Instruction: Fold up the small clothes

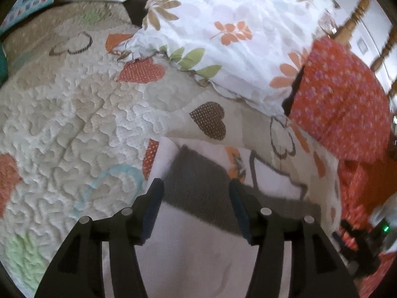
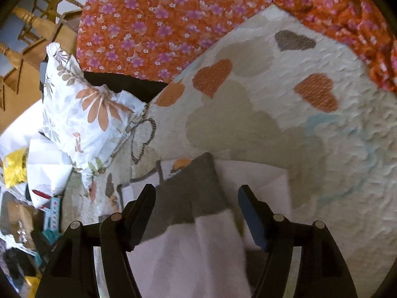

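One pale garment [image 1: 198,236] lies on the bed [image 1: 74,124]. Both tools, left [image 1: 196,191] and right [image 2: 196,196], gape open above it, gripping nothing. One pillow [image 1: 223,24] sits beyond.

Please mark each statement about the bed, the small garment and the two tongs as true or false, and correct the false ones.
1. Both tongs, left tongs and right tongs, stand open. True.
2. The pale pink garment lies on a quilt with hearts. True.
3. The floral pillow is plain blue. False: white with orange flowers.
4. The orange flowered cloth is clamped in the right tongs. False: it lies apart, beyond them.
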`<state>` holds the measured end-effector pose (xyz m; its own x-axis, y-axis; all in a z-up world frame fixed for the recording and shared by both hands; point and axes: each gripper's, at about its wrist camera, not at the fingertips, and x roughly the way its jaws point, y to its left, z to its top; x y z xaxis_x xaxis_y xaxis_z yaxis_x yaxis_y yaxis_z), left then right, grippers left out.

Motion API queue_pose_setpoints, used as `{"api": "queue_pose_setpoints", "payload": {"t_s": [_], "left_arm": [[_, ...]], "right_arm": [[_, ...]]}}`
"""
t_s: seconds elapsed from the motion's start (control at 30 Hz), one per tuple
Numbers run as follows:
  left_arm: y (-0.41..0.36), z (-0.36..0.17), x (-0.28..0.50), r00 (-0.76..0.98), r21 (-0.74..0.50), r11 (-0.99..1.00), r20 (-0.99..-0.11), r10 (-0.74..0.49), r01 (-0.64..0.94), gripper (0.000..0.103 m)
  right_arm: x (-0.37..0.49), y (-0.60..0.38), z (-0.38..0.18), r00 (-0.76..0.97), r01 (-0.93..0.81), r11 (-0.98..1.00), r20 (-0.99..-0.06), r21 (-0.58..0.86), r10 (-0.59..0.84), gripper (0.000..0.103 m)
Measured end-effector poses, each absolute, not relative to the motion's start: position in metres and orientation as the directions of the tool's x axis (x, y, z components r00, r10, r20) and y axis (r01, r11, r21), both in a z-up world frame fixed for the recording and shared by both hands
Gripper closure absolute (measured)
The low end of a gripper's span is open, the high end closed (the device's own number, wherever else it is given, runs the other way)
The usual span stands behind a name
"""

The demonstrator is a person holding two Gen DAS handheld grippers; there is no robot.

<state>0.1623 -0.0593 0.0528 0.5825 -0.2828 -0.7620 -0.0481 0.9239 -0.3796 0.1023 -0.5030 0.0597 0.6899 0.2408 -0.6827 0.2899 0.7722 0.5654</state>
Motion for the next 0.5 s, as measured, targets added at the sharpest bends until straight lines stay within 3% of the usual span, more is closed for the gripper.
{"api": "queue_pose_setpoints", "payload": {"t_s": [0.23, 0.43, 0.5], "left_arm": [[-0.042, 0.055, 0.121, 0.570, -0.229, 0.971, -0.790, -0.225, 0.066, 0.044], [-0.031, 0.034, 0.074, 0.509, -0.167, 0.963, -0.822, -0.253, 0.210, 0.044], [-0.031, 0.022, 0.064, 0.491, -0.139, 0.963, -0.838, -0.239, 0.232, 0.044]], "right_arm": [[0.053, -0.495, 0.065, 0.616, 0.196, 0.867, -0.745, 0.457, 0.254, 0.029], [-0.005, -0.492, 0.049, 0.575, 0.114, 0.860, -0.739, 0.497, 0.351, 0.031], [-0.015, -0.483, 0.043, 0.564, 0.074, 0.866, -0.736, 0.495, 0.373, 0.036]]}}
